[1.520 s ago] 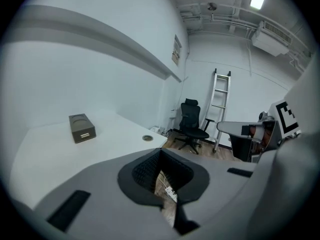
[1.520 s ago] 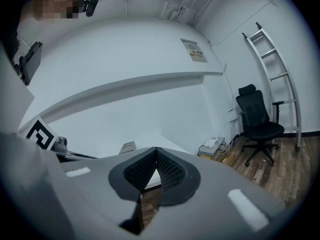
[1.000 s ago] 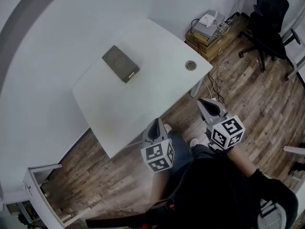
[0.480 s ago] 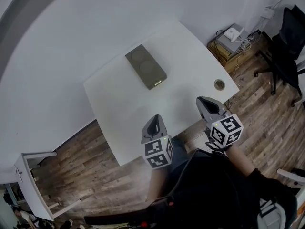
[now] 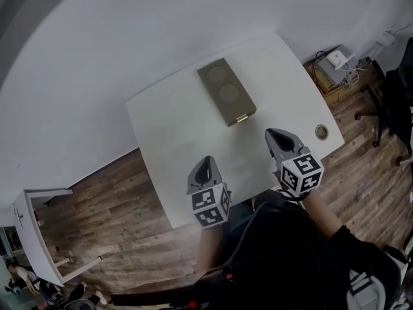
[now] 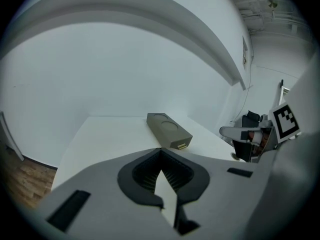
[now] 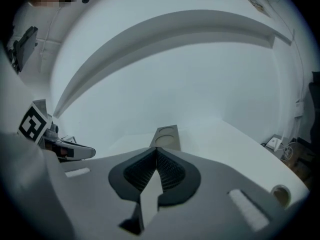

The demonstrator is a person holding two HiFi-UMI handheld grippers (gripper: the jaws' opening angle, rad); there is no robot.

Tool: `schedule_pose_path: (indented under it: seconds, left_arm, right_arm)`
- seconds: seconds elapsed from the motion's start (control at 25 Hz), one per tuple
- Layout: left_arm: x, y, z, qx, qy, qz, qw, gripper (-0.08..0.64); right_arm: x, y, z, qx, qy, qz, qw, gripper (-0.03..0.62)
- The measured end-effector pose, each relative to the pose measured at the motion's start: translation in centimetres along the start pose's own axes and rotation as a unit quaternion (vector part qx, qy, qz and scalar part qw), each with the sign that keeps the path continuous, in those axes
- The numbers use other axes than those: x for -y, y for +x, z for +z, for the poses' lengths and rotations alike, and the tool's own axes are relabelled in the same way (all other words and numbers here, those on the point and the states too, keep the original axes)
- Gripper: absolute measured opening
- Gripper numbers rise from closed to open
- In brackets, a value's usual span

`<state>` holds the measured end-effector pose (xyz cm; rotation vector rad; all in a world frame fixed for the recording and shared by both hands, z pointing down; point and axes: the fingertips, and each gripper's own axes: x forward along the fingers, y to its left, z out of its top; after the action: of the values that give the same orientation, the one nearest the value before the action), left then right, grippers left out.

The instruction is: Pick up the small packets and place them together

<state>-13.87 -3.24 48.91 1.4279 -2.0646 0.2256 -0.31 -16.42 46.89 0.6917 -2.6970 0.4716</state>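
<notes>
The left tool (image 5: 205, 166) and right tool (image 5: 279, 137), both clenched empty, have come over the table (image 5: 161, 128), with the box (image 5: 226, 94) at 12 o'clock, so picking can begin.

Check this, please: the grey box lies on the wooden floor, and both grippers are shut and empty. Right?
Not quite. The head view shows the grey box on the white table, not the floor. The left gripper and the right gripper are shut and empty.

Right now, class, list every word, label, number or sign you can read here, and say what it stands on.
No readable words or numbers.
Left claw cube and right claw cube: square black-and-white code patterns, no letters.
Pale tag on the grey box end: too small to read.
</notes>
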Motion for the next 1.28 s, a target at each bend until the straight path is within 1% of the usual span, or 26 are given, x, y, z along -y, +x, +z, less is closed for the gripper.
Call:
schedule_pose_path:
  seconds: [0.16, 0.36, 0.44, 0.52, 0.6, 0.76, 1.0, 1.28]
  left_arm:
    - [-1.2, 0.8, -0.1, -0.006, -0.004, 0.006, 1.0000, -0.003]
    - [-1.5, 1.5, -1.0, -0.020, -0.015, 0.023, 0.9994, -0.003]
    - [-1.3, 1.4, -0.7, -0.021, -0.019, 0.032, 0.9991, -0.003]
    - [-1.0, 0.9, -0.8, -0.025, -0.025, 0.039, 0.9986, -0.003]
    - [-1.2, 0.7, -0.9, -0.030, -0.032, 0.046, 0.9980, -0.003]
    - [-2.3, 1.2, -1.1, -0.034, -0.052, 0.062, 0.9961, -0.003]
    - [-2.8, 2.2, -1.8, -0.044, -0.062, 0.069, 0.9947, -0.003]
    - [-2.4, 2.8, -3.0, -0.059, -0.063, 0.060, 0.9944, -0.003]
  right_arm:
    - [0.0, 2.8, -0.7, -0.031, -0.009, 0.010, 0.999, 0.006]
    - [0.5, 4.9, -2.0, -0.077, -0.020, 0.032, 0.996, 0.024]
    - [0.6, 5.8, -2.5, -0.098, -0.020, 0.042, 0.994, 0.047]
    - [0.7, 6.3, -3.2, -0.120, -0.013, 0.044, 0.992, 0.093]
    - [1.1, 7.3, -4.0, -0.140, -0.007, 0.036, 0.989, 0.142]
    - [1.5, 10.4, -5.8, -0.179, -0.009, 0.025, 0.983, 0.196]
    - [1.2, 12.5, -8.3, -0.218, -0.013, 0.009, 0.976, 0.202]
    - [1.2, 13.7, -8.7, -0.212, -0.037, -0.030, 0.976, 0.201]
